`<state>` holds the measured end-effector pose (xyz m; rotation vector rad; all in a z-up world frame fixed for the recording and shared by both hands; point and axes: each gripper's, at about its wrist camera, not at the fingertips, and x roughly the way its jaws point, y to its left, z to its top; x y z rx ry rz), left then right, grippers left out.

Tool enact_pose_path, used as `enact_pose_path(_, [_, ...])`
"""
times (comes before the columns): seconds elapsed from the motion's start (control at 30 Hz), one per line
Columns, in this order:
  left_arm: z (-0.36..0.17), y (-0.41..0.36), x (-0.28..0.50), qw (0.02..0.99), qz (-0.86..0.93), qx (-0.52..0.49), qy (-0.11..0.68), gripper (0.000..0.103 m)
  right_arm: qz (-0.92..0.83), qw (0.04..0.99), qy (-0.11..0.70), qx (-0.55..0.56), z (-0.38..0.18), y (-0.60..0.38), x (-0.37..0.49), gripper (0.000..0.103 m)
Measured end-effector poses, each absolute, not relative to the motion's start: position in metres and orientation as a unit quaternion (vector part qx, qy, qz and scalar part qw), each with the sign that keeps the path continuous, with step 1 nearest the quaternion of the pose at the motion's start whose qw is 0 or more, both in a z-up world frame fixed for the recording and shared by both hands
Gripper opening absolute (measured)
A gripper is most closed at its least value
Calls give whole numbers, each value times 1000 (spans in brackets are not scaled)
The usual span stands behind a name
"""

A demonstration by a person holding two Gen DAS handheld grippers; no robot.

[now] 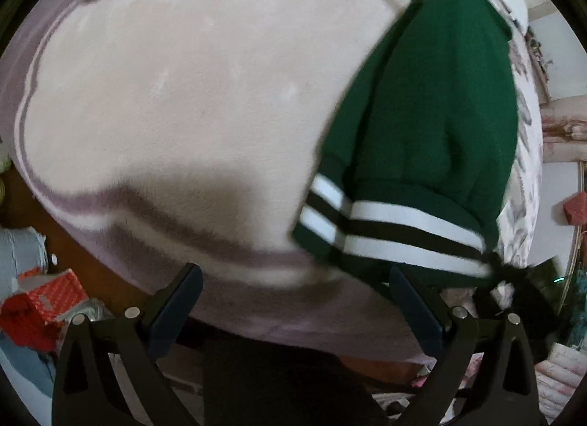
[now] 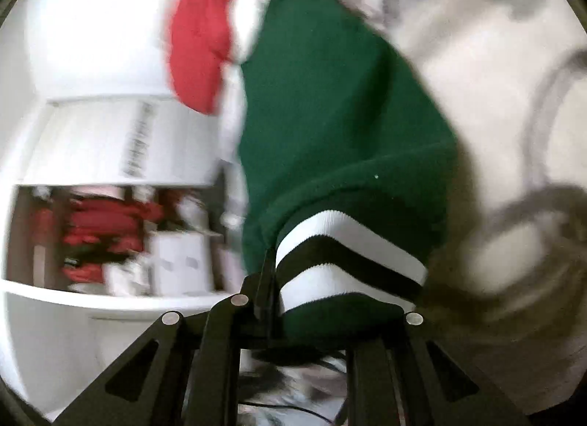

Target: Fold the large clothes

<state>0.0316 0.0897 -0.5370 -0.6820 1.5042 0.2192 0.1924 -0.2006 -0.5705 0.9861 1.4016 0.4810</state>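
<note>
The left gripper [image 1: 293, 301] is hanging with its two fingers wide apart and nothing between them, over the near edge of a pale fleece blanket [image 1: 176, 95] with mauve stripes. The right gripper [image 2: 273, 279] is clamping its fingers together on the striped hem [image 2: 348, 264] of a green sweater [image 2: 330, 114], biting the white and black bands at their left end.

In the left wrist view, the sweater [image 1: 433, 125] is lying on the right side of the blanket, stretching from its hem [image 1: 385, 228] near the camera toward the far right, where a bit of white and red cloth is showing past its far end. The right gripper [image 1: 513, 272] is showing there as a dark blur at the hem's right corner.

In the right wrist view, the sweater is running away from the fingers, with a red cloth [image 2: 200, 37] just beside its far left edge. To the left, an open white shelf [image 2: 110, 294] is holding red and white things, all blurred.
</note>
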Motion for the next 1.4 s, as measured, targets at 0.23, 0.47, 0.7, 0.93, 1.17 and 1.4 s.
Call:
enact_pose_path(0.23, [-534, 97, 22, 655, 74, -362, 659, 103, 212, 495, 689, 484, -589, -212, 155, 42])
enact_pose_path(0.47, [-564, 86, 38, 616, 22, -500, 608, 103, 175, 482, 642, 570, -585, -275, 151, 62])
enact_pose_path(0.7, [-549, 75, 59, 672, 96, -428, 596, 16, 132, 527, 649, 533, -596, -250, 177, 39])
enact_pose_path(0.93, [-488, 97, 43, 721, 98, -376, 574, 9, 115, 566, 662, 478, -528, -224, 173, 12])
enact_pose_path(1.17, [-532, 116, 45, 706, 116, -338, 611, 10, 114, 577, 699, 407, -496, -214, 158, 10])
enact_pose_path(1.4, [-558, 148, 40, 633, 84, -426, 641, 15, 122, 532, 749, 376, -567, -217, 156, 20])
